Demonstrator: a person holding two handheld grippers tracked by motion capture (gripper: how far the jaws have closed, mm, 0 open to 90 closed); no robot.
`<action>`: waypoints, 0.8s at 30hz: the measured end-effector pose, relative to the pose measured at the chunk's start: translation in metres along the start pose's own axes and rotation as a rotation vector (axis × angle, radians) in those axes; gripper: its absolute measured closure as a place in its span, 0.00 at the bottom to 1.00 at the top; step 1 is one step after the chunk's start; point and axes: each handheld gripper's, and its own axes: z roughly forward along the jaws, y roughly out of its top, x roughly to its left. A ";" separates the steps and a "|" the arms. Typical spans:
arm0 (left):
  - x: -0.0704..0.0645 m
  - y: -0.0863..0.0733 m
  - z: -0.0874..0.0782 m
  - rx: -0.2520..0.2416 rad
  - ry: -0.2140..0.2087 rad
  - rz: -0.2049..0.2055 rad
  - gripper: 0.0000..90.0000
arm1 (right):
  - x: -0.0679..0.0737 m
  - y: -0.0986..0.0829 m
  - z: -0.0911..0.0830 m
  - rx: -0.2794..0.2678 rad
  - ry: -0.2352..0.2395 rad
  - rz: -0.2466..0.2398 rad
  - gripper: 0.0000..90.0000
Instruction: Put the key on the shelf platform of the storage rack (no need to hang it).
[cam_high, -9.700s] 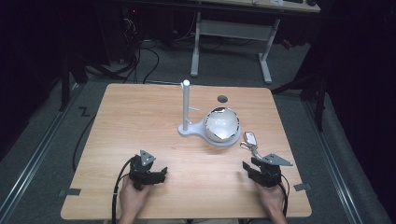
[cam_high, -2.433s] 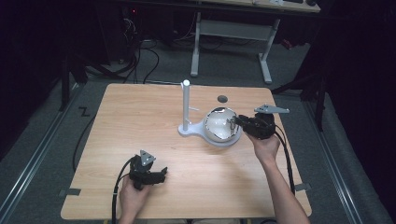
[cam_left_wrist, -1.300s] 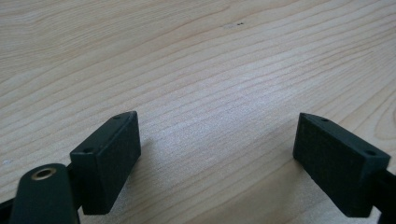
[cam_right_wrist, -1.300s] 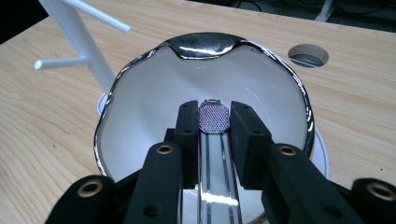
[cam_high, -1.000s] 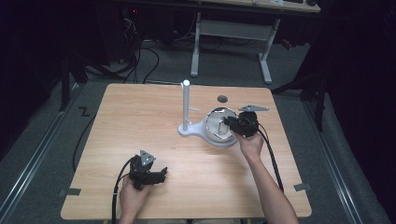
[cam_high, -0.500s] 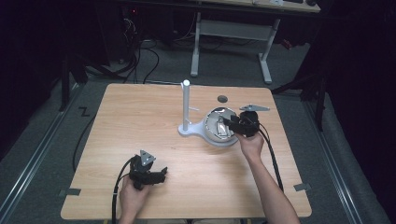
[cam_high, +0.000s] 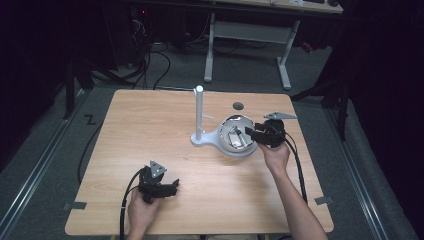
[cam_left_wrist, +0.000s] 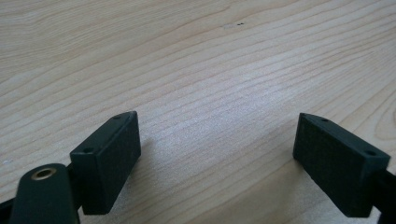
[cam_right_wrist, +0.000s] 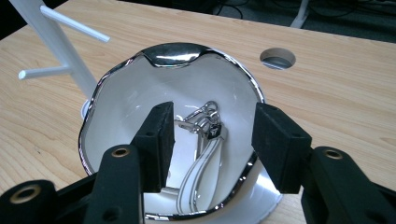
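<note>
A white bowl with a chrome rim (cam_right_wrist: 175, 51) stands on a white base at centre right of the table (cam_high: 150, 130), joined to a white post (cam_high: 199, 112) with short pegs. Inside it lies a white strap (cam_right_wrist: 201, 163) with a metal clasp (cam_right_wrist: 208, 119). My right gripper (cam_right_wrist: 215, 122) hangs open just over the bowl, its jaws on either side of the clasp and apart from it. In the high view the right gripper (cam_high: 248, 133) reaches into the bowl (cam_high: 226, 124) from the right. My left gripper (cam_high: 171, 184) rests open near the front left edge, with only bare wood between its jaws (cam_left_wrist: 219, 144).
A round cable hole (cam_high: 238, 106) lies in the tabletop just behind the bowl. The post (cam_right_wrist: 56, 44) and its pegs stand left of the bowl. Cables trail from both grippers to the front edge. Dark floor and a desk frame (cam_high: 245, 30) lie beyond.
The right gripper went from the table's front right up to the bowl. The strap that lay on the table beside it now lies in the bowl. The left gripper stayed put.
</note>
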 end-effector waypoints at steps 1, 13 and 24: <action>0.000 0.000 0.000 0.000 0.000 0.000 0.17 | -0.001 0.000 -0.002 -0.001 0.002 0.007 0.55; 0.000 0.000 0.000 0.000 0.000 0.000 0.17 | -0.004 -0.002 -0.013 -0.010 -0.009 0.002 0.53; 0.000 0.000 0.000 0.000 -0.001 -0.001 0.17 | -0.004 -0.003 -0.023 -0.021 -0.018 -0.007 0.52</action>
